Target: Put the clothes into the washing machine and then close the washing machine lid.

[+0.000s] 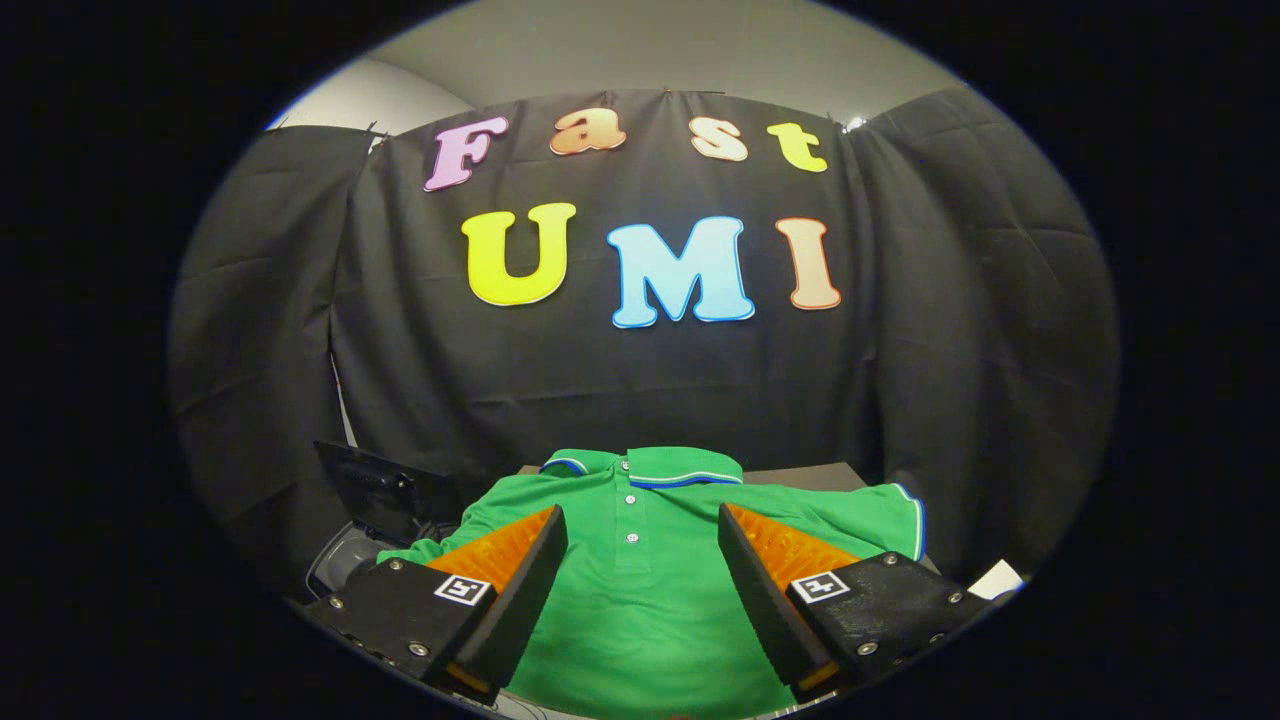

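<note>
— Green cotton, is that the garment?

— Yes, a green short-sleeved polo shirt with blue-and-white trim on collar and cuffs. It lies flat and face up on the table, collar toward the far wall, white buttons running down the placket.

— And the hand-held gripper?

— Spread wide, gripping nothing. Its two fingers stand above the chest of the shirt, one to each side of the placket, with green cloth showing in the gap between them. Whether the tips touch the fabric, I cannot tell.

— What about the edges?

— The right sleeve reaches out past the right finger, near the table's edge. The left sleeve runs toward the left finger and close to a dark, glossy raised lid, which stands tilted up just left of the shirt. Below that lid sits a grey rounded body with a dark opening, the washing machine; much of it is hidden behind the left finger.

— Any room to move?

— A bare dark strip of table shows beyond the collar. A white scrap of paper lies well right, beyond the right finger.

— And the room?

— Black creased cloth wall hangs on three sides, with a pale ceiling above.
</note>
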### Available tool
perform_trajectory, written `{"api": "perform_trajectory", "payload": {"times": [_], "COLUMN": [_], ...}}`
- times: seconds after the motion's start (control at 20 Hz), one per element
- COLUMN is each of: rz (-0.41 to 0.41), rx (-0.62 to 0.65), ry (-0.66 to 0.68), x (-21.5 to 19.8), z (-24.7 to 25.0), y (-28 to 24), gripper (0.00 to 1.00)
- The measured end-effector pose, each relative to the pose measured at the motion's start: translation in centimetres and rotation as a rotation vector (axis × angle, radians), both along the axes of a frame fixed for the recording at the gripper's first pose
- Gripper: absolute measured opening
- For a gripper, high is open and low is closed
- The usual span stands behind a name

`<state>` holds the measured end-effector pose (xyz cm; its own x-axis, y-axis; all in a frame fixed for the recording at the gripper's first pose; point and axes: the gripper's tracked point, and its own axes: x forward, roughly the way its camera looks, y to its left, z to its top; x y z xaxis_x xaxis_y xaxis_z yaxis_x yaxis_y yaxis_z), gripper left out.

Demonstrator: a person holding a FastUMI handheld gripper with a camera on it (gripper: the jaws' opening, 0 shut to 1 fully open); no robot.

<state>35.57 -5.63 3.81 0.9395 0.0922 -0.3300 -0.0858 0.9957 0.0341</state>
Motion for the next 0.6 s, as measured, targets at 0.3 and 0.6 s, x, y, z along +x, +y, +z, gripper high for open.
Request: {"api": "perform_trajectory", "payload": {"times": [0.3,0.6], "rz": [-0.005,0.042], "rx": [0.026,0.049], "ry": [0.172,0.288], "x": [2.9,4.6], "z": [-3.4,-5.0], "y": [-0.6,0.4], "gripper": [0.93,0.93]}}
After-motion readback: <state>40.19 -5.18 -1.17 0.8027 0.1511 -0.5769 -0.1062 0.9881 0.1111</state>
